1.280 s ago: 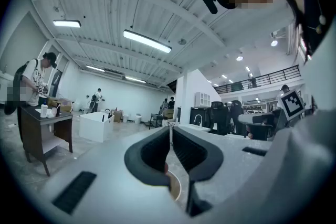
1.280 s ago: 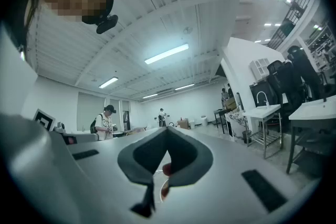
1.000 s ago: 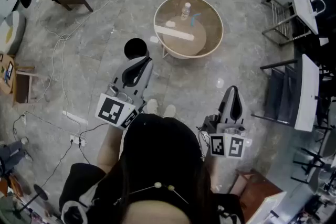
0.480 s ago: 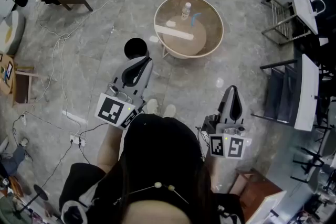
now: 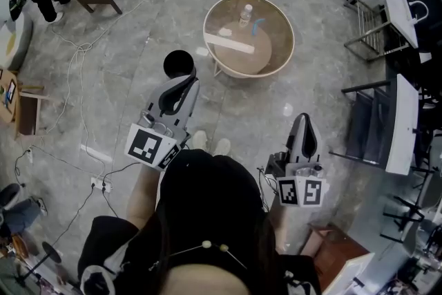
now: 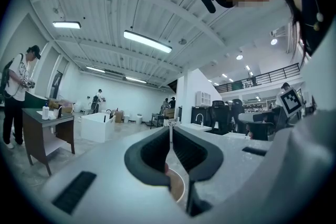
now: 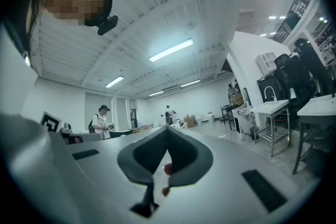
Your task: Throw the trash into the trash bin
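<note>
Clearly at the reaching stage, with no trash taken up yet. Step closer to the round counter [image 5: 287,52] carrying a small bottle [image 5: 244,14], a blue item [image 5: 257,25] and a long pale strip [image 5: 230,43]. Choose one piece, probably the bottle; open the jaws wide before arriving, come in level from the side, and close around its middle so as not to tip it. Then carry it across to the black trash bin [image 5: 179,63], standing on the floor just beside the counter's left edge, and release squarely over its mouth.

Left gripper [image 5: 190,77]: jaws pressed together, empty, held level, its tip near the bin in the head view. Right gripper [image 5: 304,118]: likewise closed tip to tip, with nothing between the pads, well apart from counter and trash.
</note>
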`<state>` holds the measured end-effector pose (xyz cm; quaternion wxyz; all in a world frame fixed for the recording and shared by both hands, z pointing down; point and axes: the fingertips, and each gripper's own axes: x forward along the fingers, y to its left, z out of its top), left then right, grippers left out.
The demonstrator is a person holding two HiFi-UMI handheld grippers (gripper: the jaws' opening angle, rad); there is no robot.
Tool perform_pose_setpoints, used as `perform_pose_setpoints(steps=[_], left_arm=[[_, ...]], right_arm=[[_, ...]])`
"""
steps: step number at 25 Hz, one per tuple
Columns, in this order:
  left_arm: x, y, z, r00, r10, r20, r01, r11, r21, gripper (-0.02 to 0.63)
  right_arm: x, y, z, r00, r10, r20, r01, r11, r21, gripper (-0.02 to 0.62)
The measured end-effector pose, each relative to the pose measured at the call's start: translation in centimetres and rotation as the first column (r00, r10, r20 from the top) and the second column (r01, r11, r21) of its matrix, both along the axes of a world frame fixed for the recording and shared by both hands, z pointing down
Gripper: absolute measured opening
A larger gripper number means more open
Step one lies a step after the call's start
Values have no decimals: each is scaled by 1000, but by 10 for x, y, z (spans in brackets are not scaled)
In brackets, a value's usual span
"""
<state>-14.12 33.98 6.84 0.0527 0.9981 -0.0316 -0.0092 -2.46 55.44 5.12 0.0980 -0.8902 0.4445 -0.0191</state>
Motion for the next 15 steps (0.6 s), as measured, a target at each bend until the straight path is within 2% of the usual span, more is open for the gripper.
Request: perform_pose_setpoints(steps=[3,8,11,15], left_arm=[[-5,-7,8,1000,24,17,-25,1000,16,21],[-11,-26,19,998,49,31,-49,999,8,52],[-10,-33,22,997,70,39,-70,997,12,93],[-7,-37,22,995,87,38,-88,996,12,101]], right_arm=[[5,-9,9,1000,-7,7,8,1000,-18,3],[5,-27,21,999,7,-47,-12,994,-107,6],[3,-35,25,1000,13,-29,-15,995,-97,17],[7,-39,34,1000,12,23,-10,995,-101,74]])
